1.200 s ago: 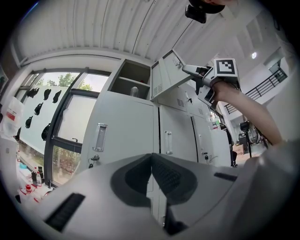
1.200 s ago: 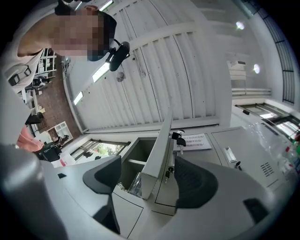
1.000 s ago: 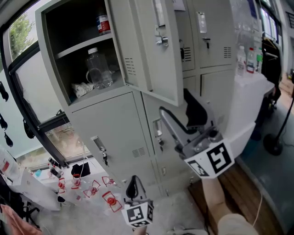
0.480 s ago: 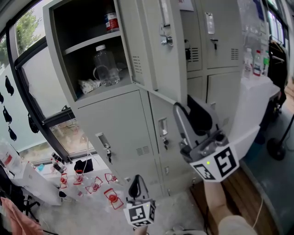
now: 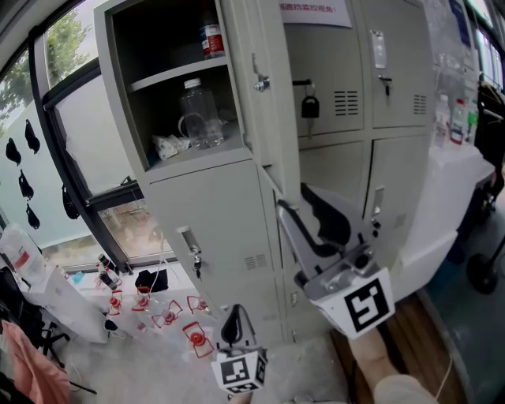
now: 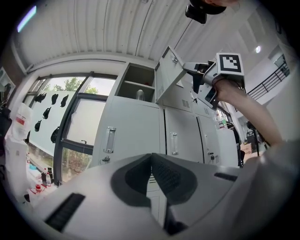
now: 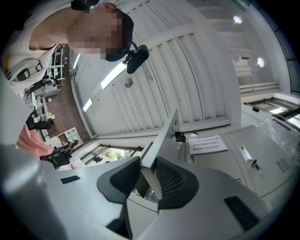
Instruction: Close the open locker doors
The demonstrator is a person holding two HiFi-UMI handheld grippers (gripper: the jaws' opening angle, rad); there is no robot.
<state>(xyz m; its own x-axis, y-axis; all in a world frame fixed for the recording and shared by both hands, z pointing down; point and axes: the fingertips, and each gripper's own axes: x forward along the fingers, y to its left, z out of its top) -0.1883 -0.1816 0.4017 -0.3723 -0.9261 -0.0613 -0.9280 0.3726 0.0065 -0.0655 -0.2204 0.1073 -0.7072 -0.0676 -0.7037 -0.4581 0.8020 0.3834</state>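
Right now, got the right gripper (image 5: 293, 203) (image 7: 147, 164) clamped on the bottom corner of the open locker door (image 5: 272, 102) (image 7: 161, 136), with the jaws just closed down and the door's thin edge pinched between the pads. Angled upward at it from below.

As for the door itself: belongs to the top-left compartment, swung out toward the camera, nearly edge-on in the head view, not shut yet. Can see inside too: a clear plastic bottle (image 5: 199, 110) on the lower shelf and a small red-labelled can (image 5: 211, 38) on the one above.

Got the left gripper (image 5: 231, 316) (image 6: 151, 157) down low, well apart from the lockers, jaws pressed together on nothing, facing the closed lower doors (image 6: 131, 136).

Also spotted a padlock (image 5: 310, 105) hanging on the neighbouring upper door, a paper notice (image 5: 316, 9) above it, and red-and-white bits (image 5: 170, 316) scattered on the floor (image 5: 158, 367) by the window (image 5: 87, 134).
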